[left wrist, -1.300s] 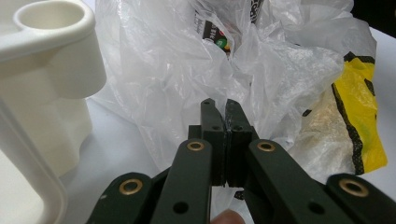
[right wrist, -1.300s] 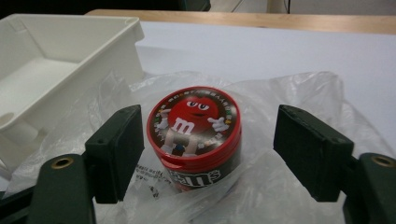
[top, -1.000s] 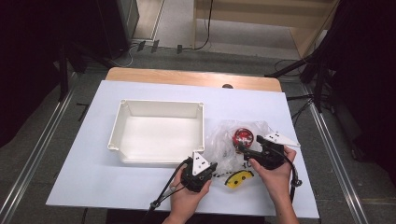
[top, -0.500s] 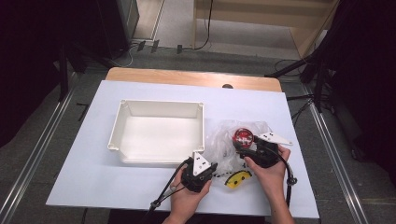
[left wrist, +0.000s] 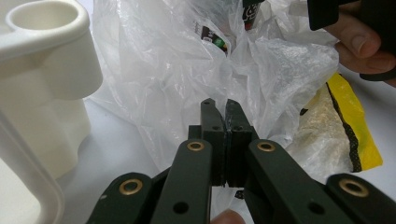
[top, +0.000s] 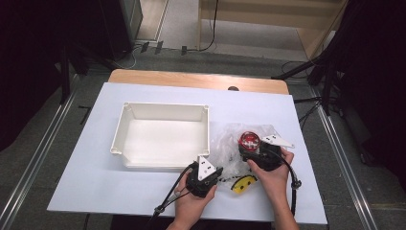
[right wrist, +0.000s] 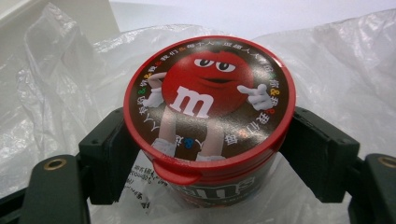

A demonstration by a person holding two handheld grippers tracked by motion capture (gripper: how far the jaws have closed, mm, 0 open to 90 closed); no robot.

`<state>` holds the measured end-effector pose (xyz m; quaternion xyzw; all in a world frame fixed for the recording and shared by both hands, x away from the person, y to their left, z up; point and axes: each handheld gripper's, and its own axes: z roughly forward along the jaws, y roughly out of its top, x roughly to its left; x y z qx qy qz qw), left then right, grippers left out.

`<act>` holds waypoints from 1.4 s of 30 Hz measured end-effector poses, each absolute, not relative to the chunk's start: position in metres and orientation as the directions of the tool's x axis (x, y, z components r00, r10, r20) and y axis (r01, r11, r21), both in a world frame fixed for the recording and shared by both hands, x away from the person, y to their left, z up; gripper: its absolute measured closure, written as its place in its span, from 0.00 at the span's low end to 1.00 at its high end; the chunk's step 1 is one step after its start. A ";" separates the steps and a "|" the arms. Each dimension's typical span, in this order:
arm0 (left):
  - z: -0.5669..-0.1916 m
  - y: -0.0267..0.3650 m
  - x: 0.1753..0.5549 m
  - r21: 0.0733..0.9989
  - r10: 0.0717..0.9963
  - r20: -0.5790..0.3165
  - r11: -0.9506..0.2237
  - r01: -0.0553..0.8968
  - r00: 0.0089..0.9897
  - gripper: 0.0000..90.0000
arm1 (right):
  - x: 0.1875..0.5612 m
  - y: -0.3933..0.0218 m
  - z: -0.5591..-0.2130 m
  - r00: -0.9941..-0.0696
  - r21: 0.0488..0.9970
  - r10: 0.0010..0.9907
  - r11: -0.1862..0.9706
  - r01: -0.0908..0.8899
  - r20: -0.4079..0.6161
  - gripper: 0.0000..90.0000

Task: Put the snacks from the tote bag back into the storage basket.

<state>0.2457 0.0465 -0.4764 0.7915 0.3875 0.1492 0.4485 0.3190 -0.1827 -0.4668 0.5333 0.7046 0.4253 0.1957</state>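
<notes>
Upright round candy tub with red printed lid [right wrist: 209,105], standing amid crumpled clear plastic bag [left wrist: 187,65] on the bench, clamped between right gripper [right wrist: 208,149] jaws; left gripper [left wrist: 225,122], jaws together pinching the bag's film, sits nearer the white rectangular plastic tray [top: 163,139].

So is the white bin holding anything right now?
No, the white bin shows a bare floor in the high view, while the candy tub sits outside it.

Red-lidded brown tub [right wrist: 209,116], clear bag [top: 229,143], white bin [top: 163,136], yellow-black packet [left wrist: 343,121].
</notes>
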 end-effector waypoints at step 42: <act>-0.471 0.063 0.249 0.832 0.719 -0.198 -0.236 0.502 0.667 0.72 | 0.320 -0.183 -0.469 -0.305 0.782 0.932 0.039 0.623 0.197 0.29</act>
